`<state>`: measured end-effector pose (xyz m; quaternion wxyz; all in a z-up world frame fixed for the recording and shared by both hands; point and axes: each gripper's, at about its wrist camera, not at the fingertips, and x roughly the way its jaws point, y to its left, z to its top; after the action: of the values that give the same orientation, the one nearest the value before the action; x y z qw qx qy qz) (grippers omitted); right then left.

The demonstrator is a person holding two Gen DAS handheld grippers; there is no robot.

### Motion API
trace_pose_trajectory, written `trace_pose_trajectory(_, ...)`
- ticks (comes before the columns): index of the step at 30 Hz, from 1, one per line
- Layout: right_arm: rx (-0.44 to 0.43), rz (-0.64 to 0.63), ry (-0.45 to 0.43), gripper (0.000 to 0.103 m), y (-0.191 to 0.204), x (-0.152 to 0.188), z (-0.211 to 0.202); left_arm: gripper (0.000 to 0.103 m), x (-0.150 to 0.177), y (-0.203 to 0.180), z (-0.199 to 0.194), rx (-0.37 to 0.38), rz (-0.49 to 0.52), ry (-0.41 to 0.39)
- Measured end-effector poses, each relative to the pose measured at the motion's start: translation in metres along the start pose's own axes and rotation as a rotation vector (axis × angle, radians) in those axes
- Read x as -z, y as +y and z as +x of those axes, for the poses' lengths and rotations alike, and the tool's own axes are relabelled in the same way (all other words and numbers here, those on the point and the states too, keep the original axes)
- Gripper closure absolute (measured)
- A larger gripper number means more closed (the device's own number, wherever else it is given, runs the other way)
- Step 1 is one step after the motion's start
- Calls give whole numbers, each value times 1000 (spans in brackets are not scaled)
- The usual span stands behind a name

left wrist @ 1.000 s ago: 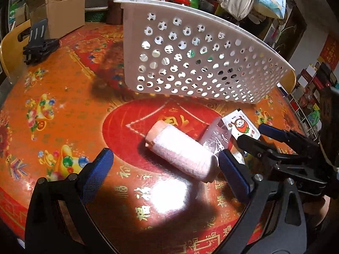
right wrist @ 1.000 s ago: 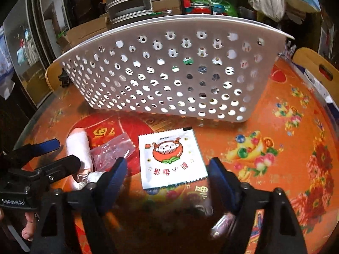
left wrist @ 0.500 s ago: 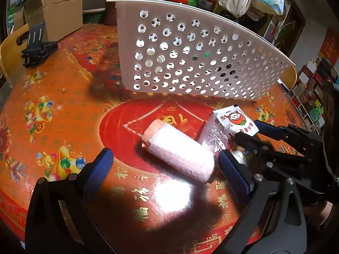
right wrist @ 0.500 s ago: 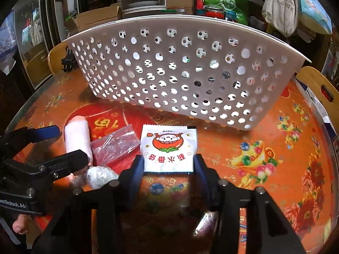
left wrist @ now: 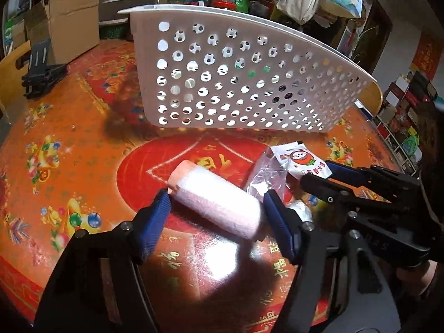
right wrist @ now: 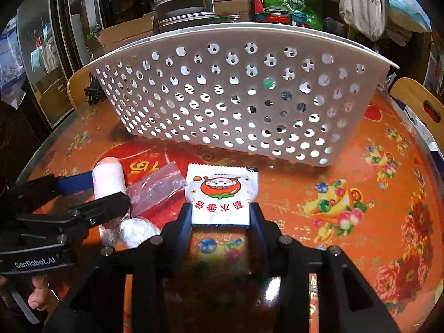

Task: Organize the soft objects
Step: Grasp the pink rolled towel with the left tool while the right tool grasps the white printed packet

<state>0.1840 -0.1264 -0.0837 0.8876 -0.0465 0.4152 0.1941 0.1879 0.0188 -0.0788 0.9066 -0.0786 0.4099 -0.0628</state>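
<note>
Left wrist view: the left gripper (left wrist: 216, 211) is closing around a pink-and-white roll (left wrist: 215, 198) lying on its side on the red-and-orange table (left wrist: 83, 149). Its left blue pad touches the roll's pink end; the right pad sits just beside the other end, whether touching I cannot tell. In the right wrist view the right gripper (right wrist: 221, 216) is closing on a white sachet (right wrist: 222, 191) with a cartoon print, both pads against its near side edges. A clear plastic bag (right wrist: 155, 187) lies between roll and sachet, and a white perforated basket (right wrist: 236, 97) stands beyond them, toward the table's far edge.
</note>
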Motion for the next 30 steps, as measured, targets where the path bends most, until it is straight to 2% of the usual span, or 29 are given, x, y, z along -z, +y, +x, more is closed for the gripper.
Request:
trace_pose_trajectory(13, -8, 29, -26, 63, -12, 7, -14, 41, 11, -1, -27, -8, 58, -100)
trace_pose_trajectory(20, -7, 50, -55, 63, -20, 10, -30, 42, 11, 4, -49, 38, 62, -173)
trace_pose_trajectory(30, -3, 67, -141, 63, -28, 7, -77, 43, 6, 1, -90, 80, 82, -272)
